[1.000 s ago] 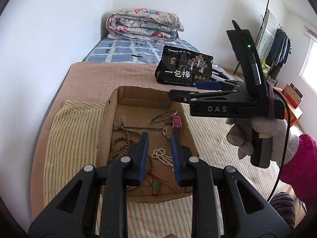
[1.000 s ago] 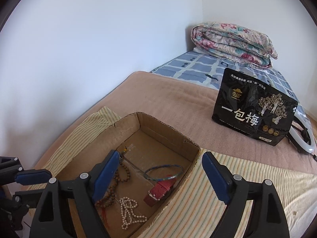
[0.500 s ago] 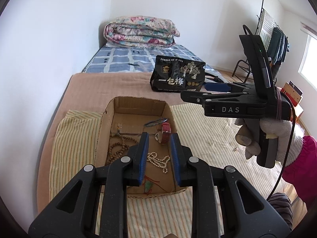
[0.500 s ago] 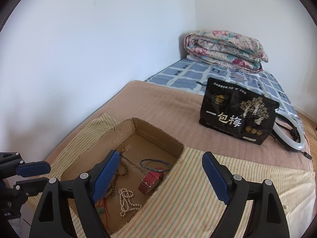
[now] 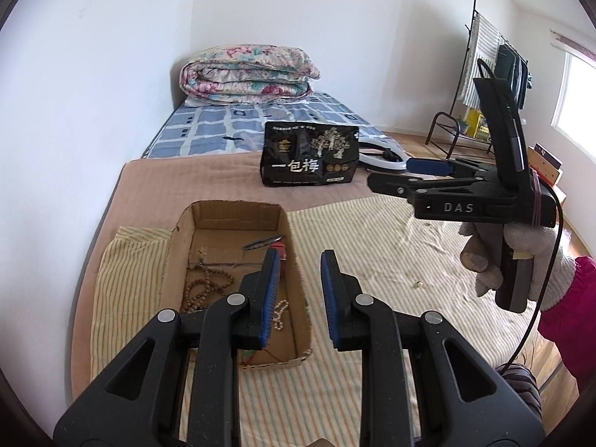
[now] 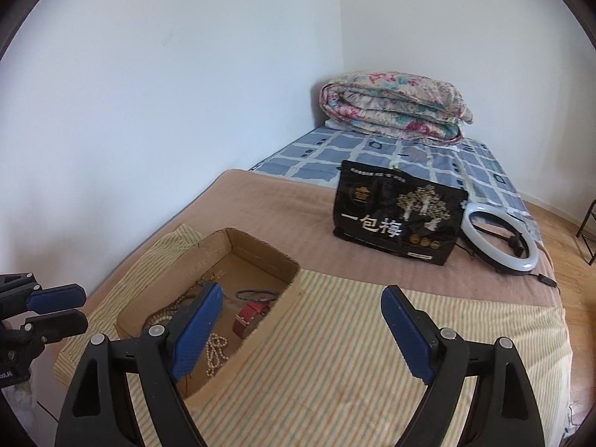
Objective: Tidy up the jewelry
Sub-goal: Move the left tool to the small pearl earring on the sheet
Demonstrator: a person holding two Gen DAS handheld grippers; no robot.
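Cardboard tray: we see a shallow brown cardboard box (image 5: 175,257) open-topped on a yellow striped cloth (image 5: 372,246) spread over the bed.
Jewelry in tray: we count a brown wooden bead string (image 5: 203,287), a white pearl strand (image 6: 216,350), a thin blue bangle (image 6: 258,295) and a red-strapped watch (image 6: 250,316), all on the box floor. The bangle and watch lie at the far right of the floor, the beads along the left, the pearls nearer us.
Near corner of tray: we make out red thread with a small green piece (image 5: 249,354); too small to say more.
Left gripper (image 5: 298,298): we see blue pads on black jaws, set a narrow gap apart with nothing between them, hanging over the tray's right wall.
Right gripper (image 6: 301,331): we see its jaws spread wide and empty, above the striped cloth just right of the tray.
Right hand (image 5: 521,260): we note a pale knit glove and a magenta sleeve, holding the gripper's handle.
Behind tray: we see a black printed bag (image 6: 398,216) upright on the tan blanket (image 5: 208,182), a white ring light (image 6: 499,238) just beside it.
Far end: we see a folded floral quilt (image 6: 391,108) on a blue checked sheet (image 5: 223,130).
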